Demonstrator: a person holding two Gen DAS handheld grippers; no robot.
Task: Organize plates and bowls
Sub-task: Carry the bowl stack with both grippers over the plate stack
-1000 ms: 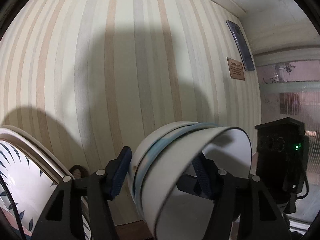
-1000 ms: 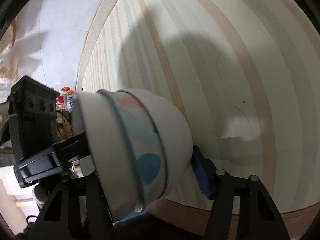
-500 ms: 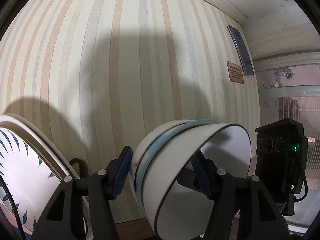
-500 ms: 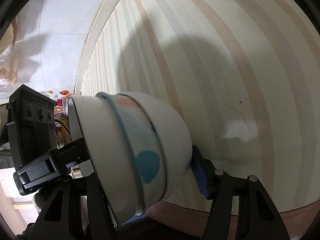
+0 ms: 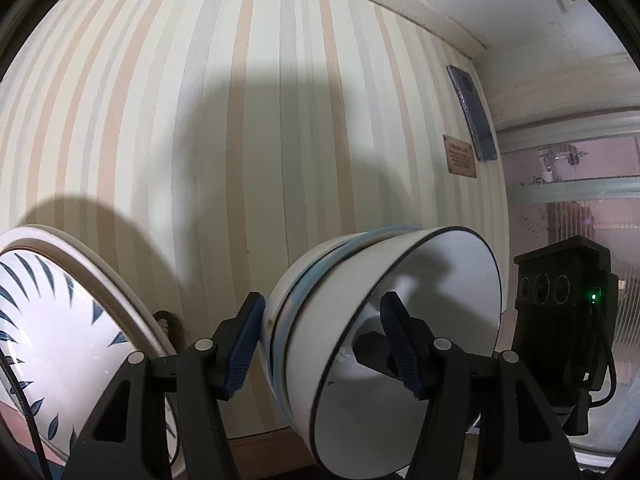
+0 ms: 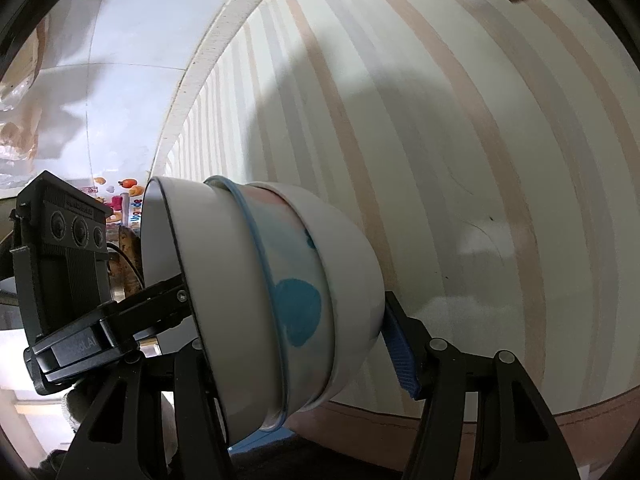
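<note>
A stack of three nested bowls (image 5: 384,320) is held tilted on its side in the air, white outside with a blue-rimmed, blue-spotted bowl in the middle (image 6: 296,312). My left gripper (image 5: 328,344) is shut on the stack, one finger outside the bottom bowl and one inside the top bowl. My right gripper (image 6: 296,344) also clamps the stack, its right pad (image 6: 398,356) against the bottom bowl; its left finger is hidden behind the bowls. A leaf-patterned plate (image 5: 60,340) stands tilted at the left.
A striped wall (image 5: 260,140) fills the background close ahead in both views. A brown plaque (image 5: 462,156) and a dark phone-like object (image 5: 474,112) hang on it. The other gripper's black camera body (image 5: 564,320) sits at the right, and at the left in the right wrist view (image 6: 60,264).
Both grippers have risen slightly with the bowl stack, tilting a little; the grip on the stack is unchanged.
</note>
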